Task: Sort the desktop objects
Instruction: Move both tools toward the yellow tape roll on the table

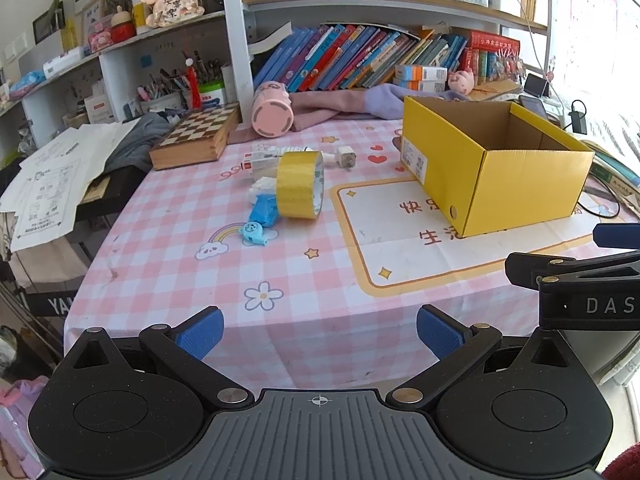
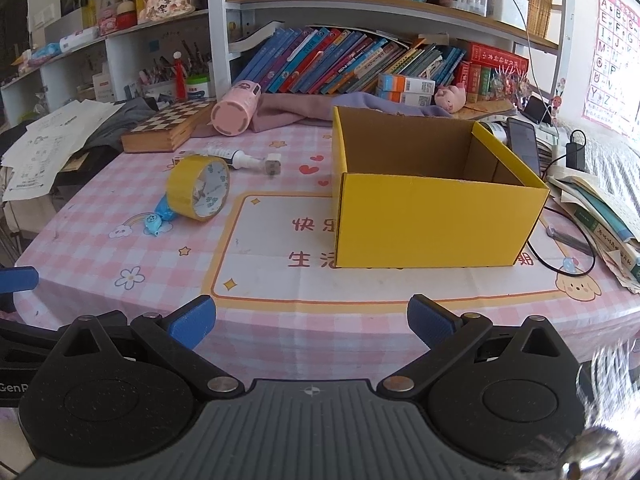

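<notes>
An open yellow cardboard box point(image 1: 496, 172) point(image 2: 436, 220) stands empty on the pink checked tablecloth. Left of it a roll of yellow tape point(image 1: 299, 190) point(image 2: 199, 188) stands on edge, leaning over a blue packet point(image 1: 263, 210) and a small blue toy point(image 1: 253, 234) point(image 2: 153, 224). Behind the tape lie a white tube point(image 2: 240, 159) and a white plug point(image 1: 345, 157) point(image 2: 274, 162). My left gripper point(image 1: 319, 334) hangs open over the table's near edge, short of the tape. My right gripper point(image 2: 311, 322) is open too, in front of the box. Neither holds anything.
A wooden chess box point(image 1: 196, 136) point(image 2: 168, 126), a pink cylinder point(image 1: 272, 114) point(image 2: 235, 112) and purple cloth point(image 2: 304, 110) lie at the back before shelves of books. Papers point(image 1: 52, 184) overhang at the left. Books, a phone point(image 2: 523, 140) and cables crowd the right edge.
</notes>
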A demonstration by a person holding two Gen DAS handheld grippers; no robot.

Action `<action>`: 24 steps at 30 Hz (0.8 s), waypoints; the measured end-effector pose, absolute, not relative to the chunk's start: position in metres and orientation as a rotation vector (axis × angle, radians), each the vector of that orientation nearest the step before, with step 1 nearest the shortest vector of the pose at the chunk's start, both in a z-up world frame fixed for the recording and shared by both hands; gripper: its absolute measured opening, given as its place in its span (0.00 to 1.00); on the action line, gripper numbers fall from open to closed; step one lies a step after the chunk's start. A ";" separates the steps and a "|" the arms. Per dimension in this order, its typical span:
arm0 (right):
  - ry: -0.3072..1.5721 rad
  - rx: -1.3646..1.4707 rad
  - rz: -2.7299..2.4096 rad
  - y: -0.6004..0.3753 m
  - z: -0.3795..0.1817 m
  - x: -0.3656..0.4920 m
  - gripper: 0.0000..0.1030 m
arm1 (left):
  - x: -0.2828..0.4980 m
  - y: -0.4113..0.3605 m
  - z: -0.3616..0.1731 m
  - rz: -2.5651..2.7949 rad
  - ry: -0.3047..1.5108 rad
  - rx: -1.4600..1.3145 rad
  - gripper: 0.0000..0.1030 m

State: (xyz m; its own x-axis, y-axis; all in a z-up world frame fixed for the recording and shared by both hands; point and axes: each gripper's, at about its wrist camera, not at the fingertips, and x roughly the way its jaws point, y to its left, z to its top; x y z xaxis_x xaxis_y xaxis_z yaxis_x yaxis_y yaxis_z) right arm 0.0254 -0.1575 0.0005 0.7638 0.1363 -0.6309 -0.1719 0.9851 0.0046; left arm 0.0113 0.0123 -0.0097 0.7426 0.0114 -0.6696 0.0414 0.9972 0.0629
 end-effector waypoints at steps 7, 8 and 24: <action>0.685 -0.055 0.179 -0.154 0.000 0.025 1.00 | 0.010 0.018 -0.011 -0.002 0.746 0.066 1.00; 0.687 -0.055 0.180 -0.154 0.000 0.024 1.00 | 0.010 0.019 -0.012 0.000 0.748 0.065 1.00; 0.704 -0.067 0.188 -0.140 -0.001 0.023 1.00 | 0.004 0.033 -0.013 0.019 0.759 0.046 1.00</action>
State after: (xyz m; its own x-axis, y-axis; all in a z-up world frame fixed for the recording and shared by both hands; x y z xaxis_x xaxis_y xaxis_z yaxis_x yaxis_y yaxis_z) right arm 0.0230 -0.1400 -0.0009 0.7462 0.1487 -0.6489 -0.1938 0.9810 0.0020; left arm 0.0043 0.0328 -0.0129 0.7252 0.0337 -0.6877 0.0000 0.9988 0.0488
